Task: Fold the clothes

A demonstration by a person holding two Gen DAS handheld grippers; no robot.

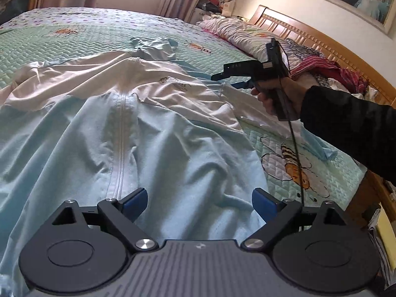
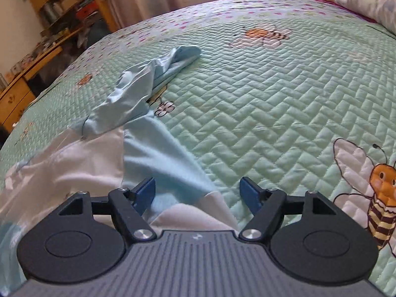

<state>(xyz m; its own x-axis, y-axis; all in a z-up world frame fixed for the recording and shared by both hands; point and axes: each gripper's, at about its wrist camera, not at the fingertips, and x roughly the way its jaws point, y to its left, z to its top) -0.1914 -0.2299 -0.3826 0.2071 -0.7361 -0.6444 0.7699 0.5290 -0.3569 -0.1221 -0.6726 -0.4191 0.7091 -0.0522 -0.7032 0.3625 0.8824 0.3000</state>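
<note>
A light blue and white zip-up garment (image 1: pixel 128 133) lies spread and wrinkled on the green quilted bed (image 1: pixel 49 47), its zipper (image 1: pixel 121 143) running down the middle. My left gripper (image 1: pixel 199 201) hovers open over the blue lower part, nothing between its blue pads. My right gripper (image 1: pixel 230 80), held by a hand in a dark sleeve (image 1: pixel 346 128), hangs above the garment's right shoulder. In the right wrist view my right gripper (image 2: pixel 198 193) stands open above a blue and white sleeve (image 2: pixel 158 153), with no cloth pinched. The sleeve's cuff end (image 2: pixel 183 54) lies crumpled farther out.
Pillows (image 1: pixel 247 34) and a pile of clothes (image 1: pixel 329 71) lie along the wooden headboard (image 1: pixel 309 37) at right. A wooden desk and shelves (image 2: pixel 49 24) stand beyond the bed's far side. Bare quilt with bee prints (image 2: pixel 284 99) stretches to the right of the sleeve.
</note>
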